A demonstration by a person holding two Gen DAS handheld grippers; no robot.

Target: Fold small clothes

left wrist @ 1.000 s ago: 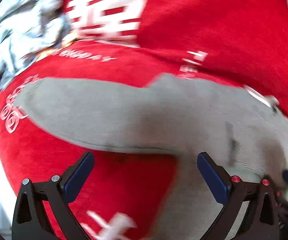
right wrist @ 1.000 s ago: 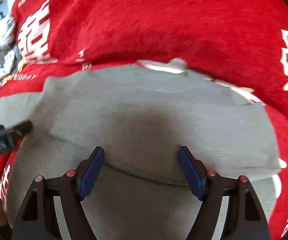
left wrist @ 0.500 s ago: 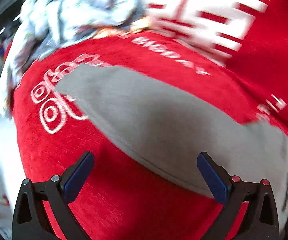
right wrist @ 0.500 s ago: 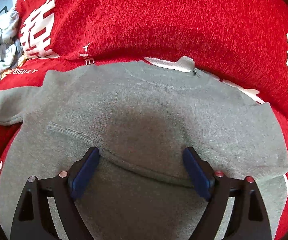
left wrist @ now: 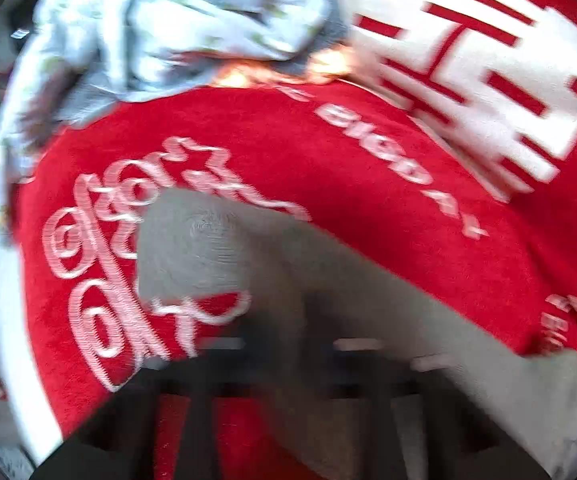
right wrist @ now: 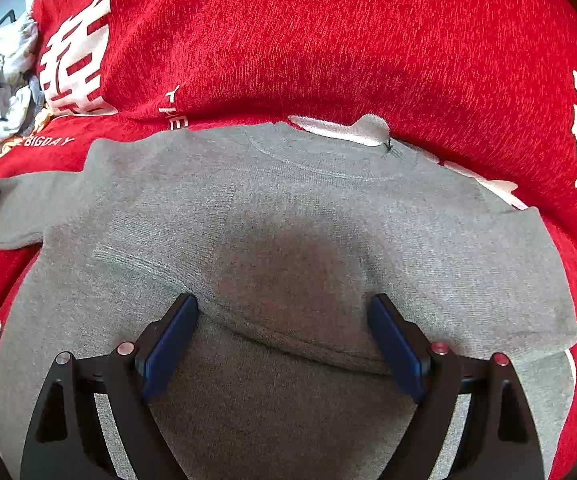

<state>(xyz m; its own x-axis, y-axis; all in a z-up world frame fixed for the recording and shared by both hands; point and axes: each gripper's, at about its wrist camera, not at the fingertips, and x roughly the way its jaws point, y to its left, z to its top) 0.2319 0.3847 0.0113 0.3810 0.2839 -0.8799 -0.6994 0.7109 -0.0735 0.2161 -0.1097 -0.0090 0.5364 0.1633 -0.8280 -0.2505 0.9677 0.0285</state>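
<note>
The right gripper point(right wrist: 284, 340) is seen with its two blue pads point(right wrist: 168, 350) spread wide apart, and nothing is grasped between them. They are placed over a folded edge of the grey sweater point(right wrist: 288, 216), one pad at each side of a dark shadow on the fabric. The sweater is laid flat on the red blanket point(right wrist: 328, 40), with its round neckline turned away from the gripper and one sleeve stretched to the left.

In the left wrist view everything is blurred. The left gripper point(left wrist: 288, 344) is seen only as a dark smear at the bottom, and its jaws are brought fully together. The grey sleeve point(left wrist: 208, 248) is found directly in front of them; whether it is pinched cannot be told because of the blur. In the right wrist view a black tip is seen at the far end of this sleeve.

On the blanket white writing can be read: "HAPPY" at the upper left, "BIGDAY" near the sleeve, and "THE" at the right border. Large white Chinese characters are also printed there. A crumpled pile of pale printed clothes point(left wrist: 176, 28) is lying beyond the blanket's edge.
</note>
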